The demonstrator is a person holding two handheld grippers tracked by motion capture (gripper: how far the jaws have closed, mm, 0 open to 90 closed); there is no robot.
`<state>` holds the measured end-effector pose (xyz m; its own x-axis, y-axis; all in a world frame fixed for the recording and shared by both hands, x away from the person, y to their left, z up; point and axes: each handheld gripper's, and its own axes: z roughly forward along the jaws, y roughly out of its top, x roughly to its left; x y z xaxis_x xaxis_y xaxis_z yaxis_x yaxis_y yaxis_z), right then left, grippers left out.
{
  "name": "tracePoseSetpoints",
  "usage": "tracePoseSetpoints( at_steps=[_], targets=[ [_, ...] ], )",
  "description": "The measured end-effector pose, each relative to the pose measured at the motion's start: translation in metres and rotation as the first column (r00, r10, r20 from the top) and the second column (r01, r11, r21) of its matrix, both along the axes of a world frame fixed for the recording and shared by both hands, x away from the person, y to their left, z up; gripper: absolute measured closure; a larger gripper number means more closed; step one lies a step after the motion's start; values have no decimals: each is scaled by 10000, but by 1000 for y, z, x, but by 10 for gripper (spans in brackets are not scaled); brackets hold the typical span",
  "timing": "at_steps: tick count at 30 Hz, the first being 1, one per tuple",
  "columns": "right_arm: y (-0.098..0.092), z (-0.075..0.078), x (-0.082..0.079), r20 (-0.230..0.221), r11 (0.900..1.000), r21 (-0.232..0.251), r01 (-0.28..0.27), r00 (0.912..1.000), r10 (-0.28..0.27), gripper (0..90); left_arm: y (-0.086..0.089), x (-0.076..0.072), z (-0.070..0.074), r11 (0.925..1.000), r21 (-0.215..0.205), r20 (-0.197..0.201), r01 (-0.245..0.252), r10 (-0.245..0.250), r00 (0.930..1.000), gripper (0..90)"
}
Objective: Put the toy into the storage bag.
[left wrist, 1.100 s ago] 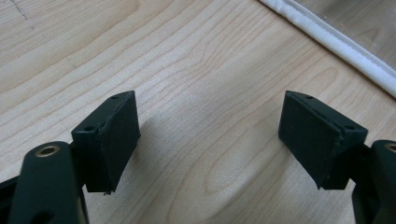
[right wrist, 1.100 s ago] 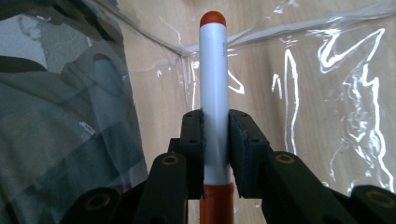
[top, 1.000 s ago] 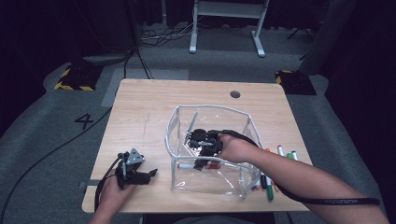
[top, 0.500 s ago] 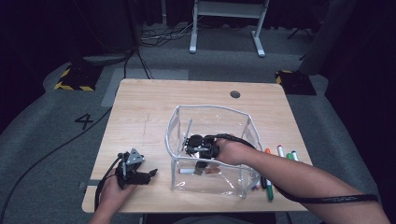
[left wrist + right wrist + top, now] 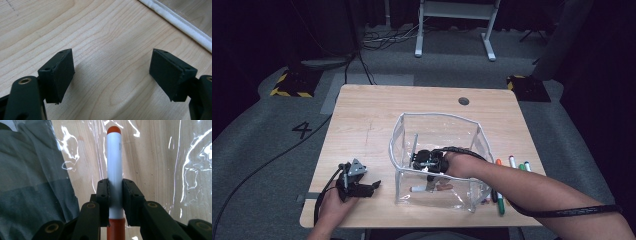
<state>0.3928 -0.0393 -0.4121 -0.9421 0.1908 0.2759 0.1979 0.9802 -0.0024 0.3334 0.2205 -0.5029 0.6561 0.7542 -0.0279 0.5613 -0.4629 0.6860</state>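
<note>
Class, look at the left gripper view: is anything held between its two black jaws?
No, the left gripper stands open over the bare wooden table.

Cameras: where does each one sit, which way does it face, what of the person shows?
High view: above the person's side, looking forward and down on the table; both forearms show.
Left gripper view: on the left gripper, facing bare wood.
Right gripper view: on the right gripper, clamping an orange marker.
Shared: the clear bag, white edge in the left gripper view.

A lab or recording studio: dark curtains at the top of the frame, grey carpet marked with a taped "4" (image 5: 303,130), hazard-striped floor plates (image 5: 291,83), loose cables (image 5: 377,40), one plain wooden bench (image 5: 372,120).
</note>
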Motion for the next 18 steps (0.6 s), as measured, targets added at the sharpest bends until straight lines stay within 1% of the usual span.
tracePoseSetpoints(
  at_steps=[2, 3, 5, 6, 7, 8, 9, 10, 11, 13, 14, 15, 16, 17, 18],
  targets=[
    [0, -5, 0, 80, 9998, -171, -66, 9999, 68, 760, 0, 0, 0, 10000, -13, -12, 18, -18, 10000, 202],
    [0, -5, 0, 80, 9998, -171, -66, 9999, 68, 760, 0, 0, 0, 10000, -13, -12, 18, -18, 10000, 201],
    [0, -8, -1, -64, 9994, -322, -121, 9999, 119, 754, 0, 0, 0, 10000, -13, -11, 14, -14, 10000, 202],
    [0, -8, -1, -64, 9994, -322, -121, 9999, 119, 754, 0, 0, 0, 10000, -22, -10, -6, 6, 10000, 202],
    [0, -10, -3, -129, 9993, -366, -119, 9999, 114, 701, 0, 0, 0, 10000, -9, -20, 24, -24, 10000, 201],
    [0, -10, -3, -129, 9993, -366, -119, 9999, 114, 701, 0, 0, 0, 10000, -9, -20, 24, -24, 10000, 201],
    [-2, -12, -1, -161, 9990, -450, 32, 9999, -40, 643, 0, 0, 0, 10000, -8, -16, 20, -20, 10000, 202],
    [-3, -12, 0, -178, 9985, -516, 198, 9996, -208, 628, 0, 0, 0, 10000, -1, 6, 30, -30, 10000, 201],
    [-3, -12, 0, -178, 9985, -516, 198, 9996, -208, 628, 0, 0, 0, 10000, -6, 3, 31, -31, 10000, 201],
    [-5, -9, 3, -123, 9986, -456, 280, 9995, -286, 615, 0, 1, 0, 10000, 2, 17, 36, -36, 10000, 201],
    [-6, -6, 5, -85, 9989, -314, 337, 9994, -340, 614, 0, 0, 0, 10000, -4, 1, 33, -33, 10000, 201],
    [-7, -2, 6, 50, 9991, -140, 398, 9992, -398, 614, 0, 1, 0, 10000, 44, 42, 63, -63, 10000, 201],
    [-11, 9, 9, 440, 9981, 159, 601, 9972, -607, 613, 0, 1, 0, 10000, 14, 73, 12, -12, 10000, 201],
    [-11, 9, 9, 440, 9981, 159, 601, 9972, -607, 613, 0, 1, 0, 10000, 14, 73, 12, -12, 10000, 201],
    [-14, 15, 11, 627, 9962, 413, 765, 9949, -790, 612, -1, 1, 0, 10000, -21, 80, -13, 13, 10000, 201]
  ],
)
